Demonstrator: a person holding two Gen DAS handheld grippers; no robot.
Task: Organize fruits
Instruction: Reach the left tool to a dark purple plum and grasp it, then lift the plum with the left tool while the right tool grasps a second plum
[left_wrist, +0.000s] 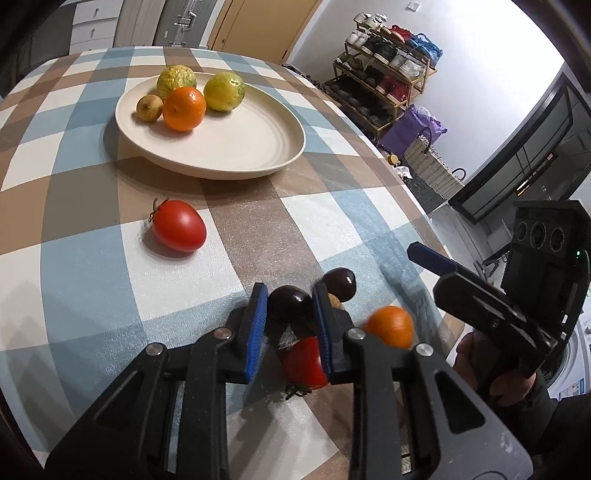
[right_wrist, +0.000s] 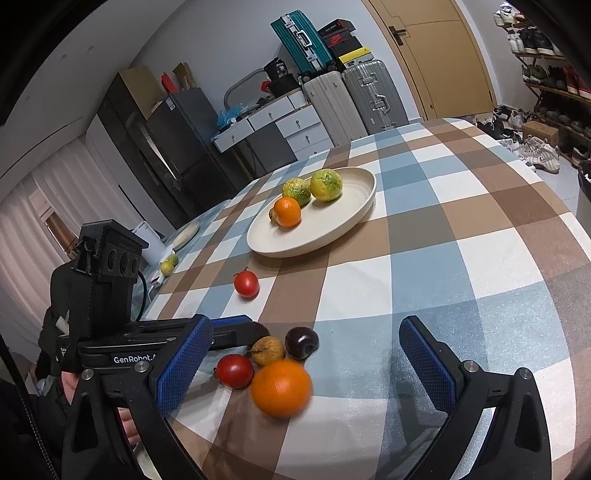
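Left wrist view: the left tongs (left_wrist: 290, 325) stand over the near edge of the checked counter (left_wrist: 92, 258), their blue pads closed in on either side of a dark plum (left_wrist: 288, 304); contact looks likely, but a firm pinch cannot be confirmed. A second dark plum (left_wrist: 341, 282) lies just beyond the pads, a red tomato (left_wrist: 304, 363) below them, and a blurred orange (left_wrist: 391, 326) to the right. A lone tomato (left_wrist: 179, 230) sits mid-counter. The cream plate (left_wrist: 240, 147) toward the far edge carries two green-yellow citrus, an orange and a small brown fruit.

Right wrist view: the right tongs (right_wrist: 306, 373) are spread wide, holding nothing. Between the pads, at the near edge, lie the blurred orange (right_wrist: 281, 387), a tomato (right_wrist: 234, 371), a small brown fruit (right_wrist: 267, 350) and a plum (right_wrist: 302, 343), clustered close together. The left tongs reach in from the left; their tip is hidden behind the right pad.
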